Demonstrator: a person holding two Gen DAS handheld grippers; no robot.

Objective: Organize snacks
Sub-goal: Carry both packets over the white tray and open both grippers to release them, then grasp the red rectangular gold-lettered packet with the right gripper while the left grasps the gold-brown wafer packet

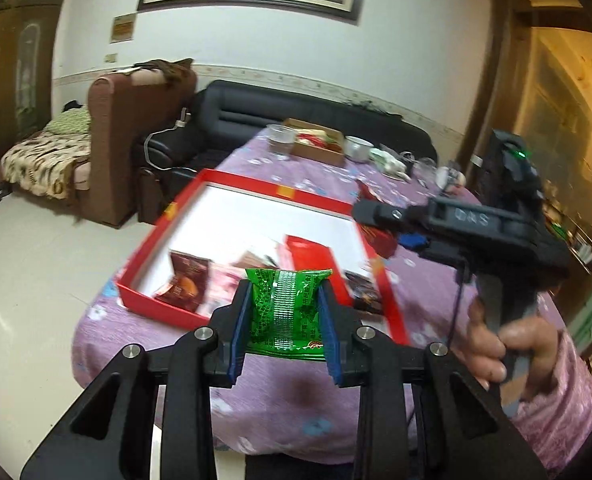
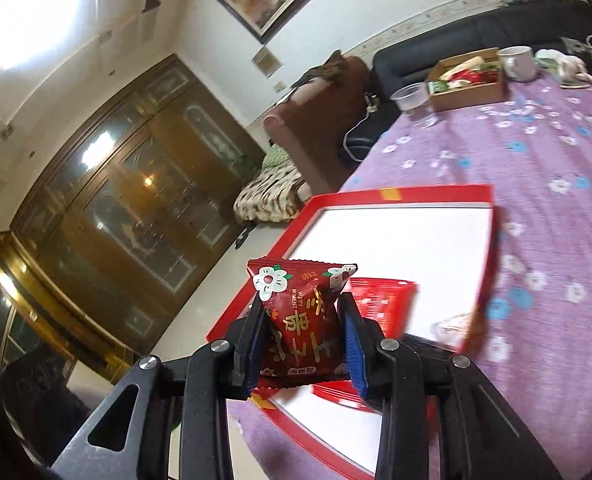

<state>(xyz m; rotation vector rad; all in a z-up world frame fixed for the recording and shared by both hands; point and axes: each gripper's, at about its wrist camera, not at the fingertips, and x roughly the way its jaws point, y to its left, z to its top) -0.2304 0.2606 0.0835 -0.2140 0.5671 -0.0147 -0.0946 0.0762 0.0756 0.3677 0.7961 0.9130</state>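
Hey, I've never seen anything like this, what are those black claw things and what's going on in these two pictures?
Those are hand-held two-finger grippers, one in each of a person's hands, each with a camera looking along its fingers. The left wrist view shows the left gripper pinching a green snack packet; the right gripper and the person's hand show beside it. The right wrist view shows that gripper pinching a dark red snack packet. Below lies a shallow red box with some snacks inside, on a purple flowered tablecloth.
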